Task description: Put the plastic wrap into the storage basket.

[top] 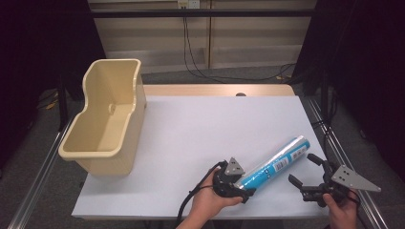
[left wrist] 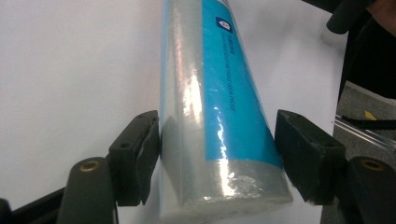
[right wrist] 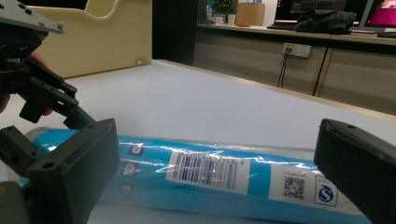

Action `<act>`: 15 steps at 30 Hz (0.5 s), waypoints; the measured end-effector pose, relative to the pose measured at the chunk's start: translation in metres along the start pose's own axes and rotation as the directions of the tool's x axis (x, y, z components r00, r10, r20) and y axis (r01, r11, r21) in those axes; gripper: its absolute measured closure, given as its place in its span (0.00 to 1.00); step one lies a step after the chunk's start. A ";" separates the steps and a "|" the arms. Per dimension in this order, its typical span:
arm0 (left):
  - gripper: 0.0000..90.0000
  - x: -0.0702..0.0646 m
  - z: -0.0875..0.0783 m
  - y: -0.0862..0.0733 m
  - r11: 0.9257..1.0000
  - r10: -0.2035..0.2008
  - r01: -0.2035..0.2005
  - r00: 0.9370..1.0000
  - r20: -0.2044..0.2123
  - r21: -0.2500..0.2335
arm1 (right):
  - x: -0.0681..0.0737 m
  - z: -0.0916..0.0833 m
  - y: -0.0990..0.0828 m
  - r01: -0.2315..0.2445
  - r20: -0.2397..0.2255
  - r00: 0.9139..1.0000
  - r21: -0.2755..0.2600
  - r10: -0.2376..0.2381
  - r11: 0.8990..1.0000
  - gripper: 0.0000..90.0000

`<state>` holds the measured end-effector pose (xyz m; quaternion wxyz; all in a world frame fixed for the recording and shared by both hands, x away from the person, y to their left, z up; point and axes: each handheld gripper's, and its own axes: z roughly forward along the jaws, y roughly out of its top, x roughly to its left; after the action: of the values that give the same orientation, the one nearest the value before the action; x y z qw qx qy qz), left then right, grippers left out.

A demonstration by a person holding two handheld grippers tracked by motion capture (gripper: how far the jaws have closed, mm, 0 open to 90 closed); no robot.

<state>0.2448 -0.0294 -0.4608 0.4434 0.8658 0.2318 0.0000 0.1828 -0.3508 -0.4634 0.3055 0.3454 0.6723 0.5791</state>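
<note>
A long roll (top: 279, 160) in clear wrap with a blue label and a barcode lies slantwise on the white table top (top: 200, 129) near the front right. My left gripper (top: 242, 183) sits at its near end. In the left gripper view the roll (left wrist: 219, 93) is between the two black pads (left wrist: 140, 149), and both touch its sides, so the left gripper (left wrist: 217, 158) is shut on it. My right gripper (top: 302, 168) stands open just right of the roll. In the right gripper view the roll (right wrist: 280, 182) lies crosswise beyond the wide-apart jaws of the right gripper (right wrist: 219, 172), untouched.
A cream plastic bin (top: 102, 143) stands open-topped at the table's left edge, and its wall (right wrist: 102, 42) appears far off in the right gripper view. Metal rails run along both table sides. Cables hang at the back wall.
</note>
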 end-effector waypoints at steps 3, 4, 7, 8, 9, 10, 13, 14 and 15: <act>0.38 0.010 -0.012 0.000 1.000 -0.008 0.007 1.000 -0.019 -0.030 | -0.001 -0.001 0.000 0.000 0.002 1.000 0.003 0.000 1.000 0.00; 0.44 0.015 -0.022 0.002 0.997 -0.018 0.015 0.999 -0.032 -0.077 | -0.001 -0.001 -0.001 -0.002 0.002 1.000 0.004 0.002 1.000 0.00; 0.94 0.030 -0.044 0.007 0.997 -0.043 0.033 0.987 -0.152 -0.067 | -0.001 -0.001 -0.001 -0.001 0.003 1.000 0.003 0.001 1.000 0.00; 0.84 0.047 -0.058 0.000 0.988 -0.129 0.120 0.987 -0.099 -0.096 | -0.001 0.000 -0.001 -0.005 0.003 1.000 0.004 0.005 1.000 0.00; 0.83 0.047 -0.058 0.000 0.988 -0.129 0.120 0.987 -0.099 -0.096 | -0.001 0.000 -0.001 -0.005 0.003 1.000 0.004 0.005 1.000 0.00; 0.76 0.055 -0.061 0.000 0.988 -0.114 0.101 0.988 -0.109 -0.120 | -0.001 0.001 0.000 -0.002 0.002 1.000 0.005 0.002 1.000 0.00; 0.44 0.062 -0.050 0.009 0.981 -0.138 0.125 0.987 -0.085 -0.149 | -0.002 0.002 0.001 -0.006 0.005 1.000 -0.002 0.006 1.000 0.00; 0.44 0.065 -0.039 0.016 0.986 -0.139 0.130 0.986 -0.086 -0.103 | -0.002 0.004 0.001 -0.009 0.005 1.000 -0.005 0.009 1.000 0.00; 0.30 0.066 -0.031 0.018 0.993 -0.104 0.095 0.986 -0.130 -0.068 | -0.003 0.005 0.002 -0.013 0.004 1.000 -0.007 0.013 1.000 0.00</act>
<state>0.3043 0.0117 -0.4417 0.4530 0.8371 0.3038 0.0431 0.1890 -0.3497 -0.4620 0.3046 0.3498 0.6674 0.5827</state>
